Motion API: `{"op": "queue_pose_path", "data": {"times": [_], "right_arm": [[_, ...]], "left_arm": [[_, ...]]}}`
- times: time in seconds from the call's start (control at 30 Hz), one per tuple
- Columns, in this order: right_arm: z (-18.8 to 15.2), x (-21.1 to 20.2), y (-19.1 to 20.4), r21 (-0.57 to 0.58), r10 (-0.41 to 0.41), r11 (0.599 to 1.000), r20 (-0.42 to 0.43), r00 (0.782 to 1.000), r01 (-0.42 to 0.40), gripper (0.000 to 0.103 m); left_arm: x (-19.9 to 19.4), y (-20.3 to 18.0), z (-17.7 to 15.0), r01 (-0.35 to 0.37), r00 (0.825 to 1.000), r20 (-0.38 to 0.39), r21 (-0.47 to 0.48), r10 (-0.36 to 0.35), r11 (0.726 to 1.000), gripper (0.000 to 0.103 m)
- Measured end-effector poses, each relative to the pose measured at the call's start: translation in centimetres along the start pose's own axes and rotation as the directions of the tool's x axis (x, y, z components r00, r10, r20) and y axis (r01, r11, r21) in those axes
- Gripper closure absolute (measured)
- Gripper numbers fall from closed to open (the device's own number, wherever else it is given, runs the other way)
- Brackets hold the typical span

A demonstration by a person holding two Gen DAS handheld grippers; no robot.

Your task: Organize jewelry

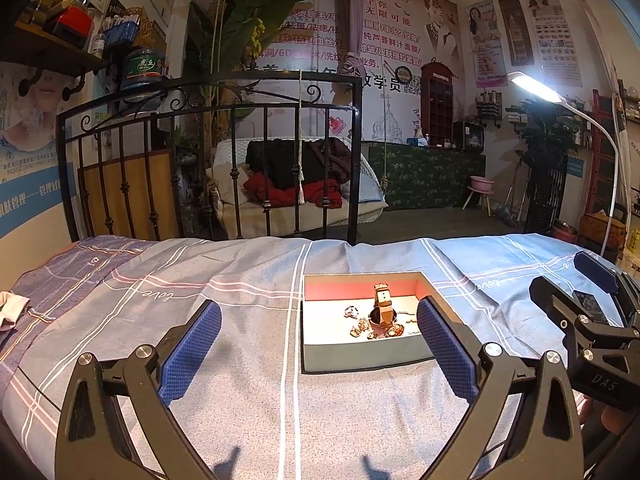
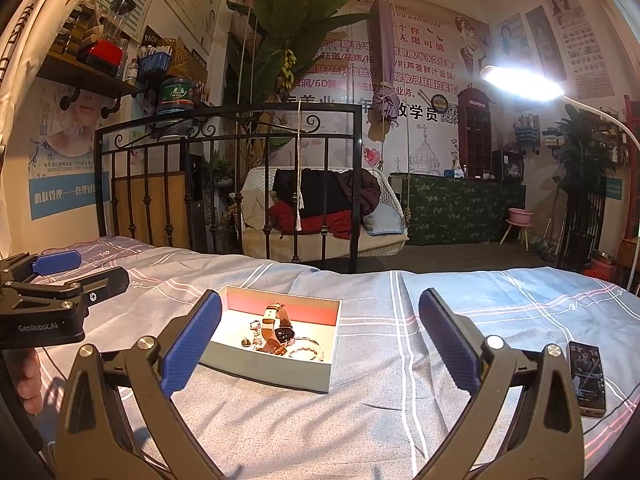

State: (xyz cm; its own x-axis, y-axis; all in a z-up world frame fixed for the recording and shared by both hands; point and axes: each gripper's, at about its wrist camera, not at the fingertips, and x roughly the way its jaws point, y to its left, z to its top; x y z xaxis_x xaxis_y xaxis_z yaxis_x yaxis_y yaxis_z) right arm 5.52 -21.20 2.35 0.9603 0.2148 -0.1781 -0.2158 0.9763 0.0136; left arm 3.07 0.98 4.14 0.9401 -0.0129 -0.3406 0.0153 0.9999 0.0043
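An open grey box point(image 1: 360, 354) with a red inner wall lies on the bed. It also shows in the right wrist view point(image 2: 264, 370). Inside lie a brown-strap watch point(image 1: 383, 308) point(image 2: 276, 326), rings and small gold pieces point(image 1: 360, 326), and a pale bracelet point(image 2: 306, 348). My left gripper point(image 1: 320, 344) is open and empty, just before the box, its right finger over the box's right edge. My right gripper point(image 2: 320, 340) is open and empty, the box behind its left finger. Each gripper shows in the other's view, the right point(image 1: 592, 312) and the left point(image 2: 60, 280).
The bed has a checked blue-grey sheet point(image 1: 224, 360). A phone point(image 2: 587, 378) lies on the sheet to the right. A black iron bed frame point(image 1: 208, 160) stands at the far edge. A white lamp point(image 2: 520, 80) shines from the right. A white cloth point(image 1: 10, 310) lies at the left.
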Motion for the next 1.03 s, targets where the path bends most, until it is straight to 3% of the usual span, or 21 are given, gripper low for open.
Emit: {"op": "queue_pose_path", "data": {"times": [0.6, 0.7, 1.03], "right_arm": [[-0.1, 0.1, 0.2, 0.001, 0.004, 1.0, -0.007, 1.0, -0.004, 0.006], [-0.1, 0.1, 0.2, 0.0, 0.005, 1.0, -0.008, 1.0, -0.005, 0.006], [-0.5, 0.1, 0.2, -0.001, 0.002, 1.0, -0.012, 1.0, -0.002, 0.006]], "left_arm": [[0.6, -0.4, -0.1, 0.015, 0.998, -0.055, -0.017, -0.016, 1.0, 0.006], [0.6, -0.7, -0.3, -0.011, 0.998, -0.068, -0.013, 0.01, 1.0, 0.006], [0.8, -1.5, -0.4, 0.021, 0.997, -0.078, 0.02, -0.02, 1.0, 0.006]]}}
